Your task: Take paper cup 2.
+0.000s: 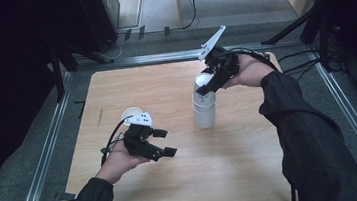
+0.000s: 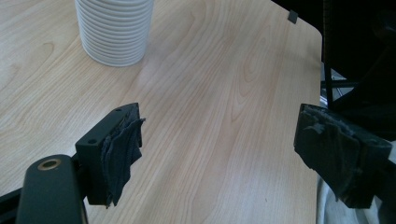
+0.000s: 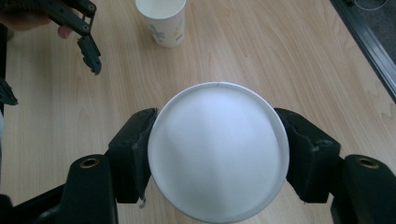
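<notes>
while the right claw (image 1: pixel 208 84) sits at the top of the tall stack of white ribbed paper cups (image 1: pixel 204 109), its two black padded jaws press on either side of the uppermost white paper cup (image 3: pixel 217 150), whose round rim and pale inside show from above in the right gripper view. the jaws are partly closed around that cup's wall and appear to grip it; whether the cup has already come free of the stack beneath it cannot be told from these pictures.

the stack stands upright near the middle of the light wooden tabletop (image 1: pixel 234 175), a little toward the far right side. one single white paper cup with a small printed pattern (image 3: pixel 161 21) already stands apart on the tabletop, over by the left hand, just beyond the left claw (image 1: pixel 163 142) in the high view. that suggests the work is to peel cups off the stack and set them out one by one, with one cup placed and a second now in hand.

the left claw hovers low over the tabletop, well apart from the stack, its jaws standing open with nothing between them but bare wood, as the left gripper view shows.

judging by the height of the stack, many cups are left, so the job looks to be at an early stage.
</notes>
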`<state>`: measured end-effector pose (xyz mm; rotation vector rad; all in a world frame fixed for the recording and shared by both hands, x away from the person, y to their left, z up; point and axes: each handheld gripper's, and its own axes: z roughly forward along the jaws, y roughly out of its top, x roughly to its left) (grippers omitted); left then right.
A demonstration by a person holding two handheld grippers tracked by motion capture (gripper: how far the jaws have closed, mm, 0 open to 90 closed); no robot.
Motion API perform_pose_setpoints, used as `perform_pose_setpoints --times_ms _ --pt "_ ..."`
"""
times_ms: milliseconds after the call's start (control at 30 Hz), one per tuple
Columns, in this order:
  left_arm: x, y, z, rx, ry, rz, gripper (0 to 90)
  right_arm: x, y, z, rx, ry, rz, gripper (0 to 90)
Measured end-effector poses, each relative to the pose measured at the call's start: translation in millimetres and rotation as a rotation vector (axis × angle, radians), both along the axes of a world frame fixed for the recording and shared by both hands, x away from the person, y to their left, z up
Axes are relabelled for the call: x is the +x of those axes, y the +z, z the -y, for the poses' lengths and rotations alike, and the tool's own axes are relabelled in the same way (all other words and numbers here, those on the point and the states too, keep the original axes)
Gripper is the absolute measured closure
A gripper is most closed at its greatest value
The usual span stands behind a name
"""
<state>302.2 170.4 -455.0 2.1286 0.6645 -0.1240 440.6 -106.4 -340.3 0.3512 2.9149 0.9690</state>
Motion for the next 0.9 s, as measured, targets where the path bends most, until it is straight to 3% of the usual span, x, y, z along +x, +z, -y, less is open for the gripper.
perform_pose_setpoints --times_ms 567,900 --pt "1.2 0.0 -1.6 -0.005 0.005 -0.007 15.4 -14.1 41.2 3.2 0.043 0.005 0.044 34.2" --pt "0.6 2.9 -2.5 -0.028 0.012 0.002 15.4 -34.3 56.2 16.0 0.056 0.032 0.049 34.5"
